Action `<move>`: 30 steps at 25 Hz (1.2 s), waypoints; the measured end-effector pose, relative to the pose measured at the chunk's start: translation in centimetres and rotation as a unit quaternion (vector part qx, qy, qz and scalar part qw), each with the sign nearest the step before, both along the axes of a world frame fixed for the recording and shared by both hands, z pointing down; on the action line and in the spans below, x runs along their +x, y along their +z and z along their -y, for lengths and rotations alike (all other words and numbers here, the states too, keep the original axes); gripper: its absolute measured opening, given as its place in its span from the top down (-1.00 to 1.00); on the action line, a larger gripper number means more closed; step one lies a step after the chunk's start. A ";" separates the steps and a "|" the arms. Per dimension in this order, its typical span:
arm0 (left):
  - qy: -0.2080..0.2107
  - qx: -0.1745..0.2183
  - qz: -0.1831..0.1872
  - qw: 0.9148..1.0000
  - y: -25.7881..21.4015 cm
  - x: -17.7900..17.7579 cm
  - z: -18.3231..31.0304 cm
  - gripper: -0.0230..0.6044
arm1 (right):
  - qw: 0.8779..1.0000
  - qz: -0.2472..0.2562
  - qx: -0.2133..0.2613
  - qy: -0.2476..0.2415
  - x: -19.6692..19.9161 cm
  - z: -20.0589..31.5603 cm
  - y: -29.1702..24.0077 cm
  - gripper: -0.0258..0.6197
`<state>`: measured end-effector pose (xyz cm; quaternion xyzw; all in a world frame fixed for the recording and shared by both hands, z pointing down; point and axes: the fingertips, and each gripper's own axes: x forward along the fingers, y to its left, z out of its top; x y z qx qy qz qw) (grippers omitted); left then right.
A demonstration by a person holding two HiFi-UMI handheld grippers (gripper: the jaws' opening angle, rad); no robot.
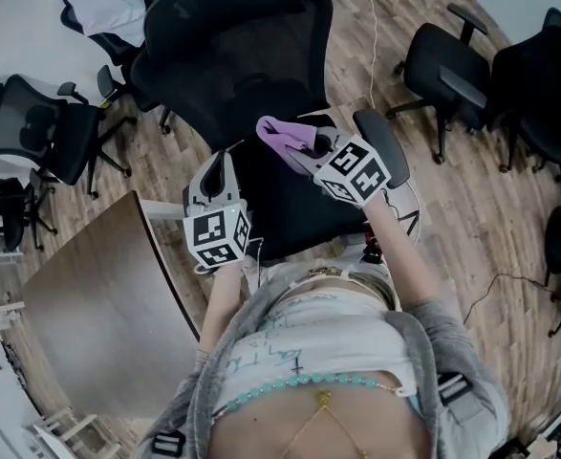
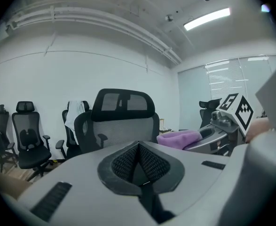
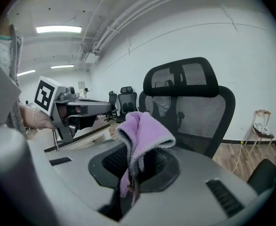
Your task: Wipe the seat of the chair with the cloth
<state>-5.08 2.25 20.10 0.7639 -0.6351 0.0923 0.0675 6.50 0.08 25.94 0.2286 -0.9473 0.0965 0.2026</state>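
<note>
1. The person stands at the front edge of a black mesh office chair [image 1: 232, 55]. They hold a gripper in each hand, and both are raised over the dark seat [image 1: 294, 208].
2. The right gripper [image 1: 309, 146] is clamped on a lilac cloth [image 1: 282, 132]. In the right gripper view the cloth is pinched low down between the textured pads. The rest of it rises up and folds over toward the chair's backrest.
3. The cloth hangs in the air above the back part of the seat, in front of the backrest. As far as I can see from here, it is not lying on the seat.
4. The left gripper [image 1: 225, 165] is held up just to the left of the right one, and the two are apart. Its jaws are pressed together with nothing between them, and they aim toward the backrest. The right gripper and the cloth show off to the side in the left gripper view.
5. The right armrest [image 1: 380, 146] sits just beyond the right gripper's marker cube.
6. A brown table [image 1: 98, 304] stands at the person's left.
7. Other black office chairs [image 1: 442, 60] are scattered around on the wood-plank floor [image 1: 490, 208]. One in the far corner has a pale garment [image 1: 103, 3] draped over its back.
</note>
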 end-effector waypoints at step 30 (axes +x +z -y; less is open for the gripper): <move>0.030 0.108 0.004 0.994 -10.9 2.0 1.0 0.92 | 0.987 0.108 0.116 0.002 -1.2 -0.5 -12.2 0.77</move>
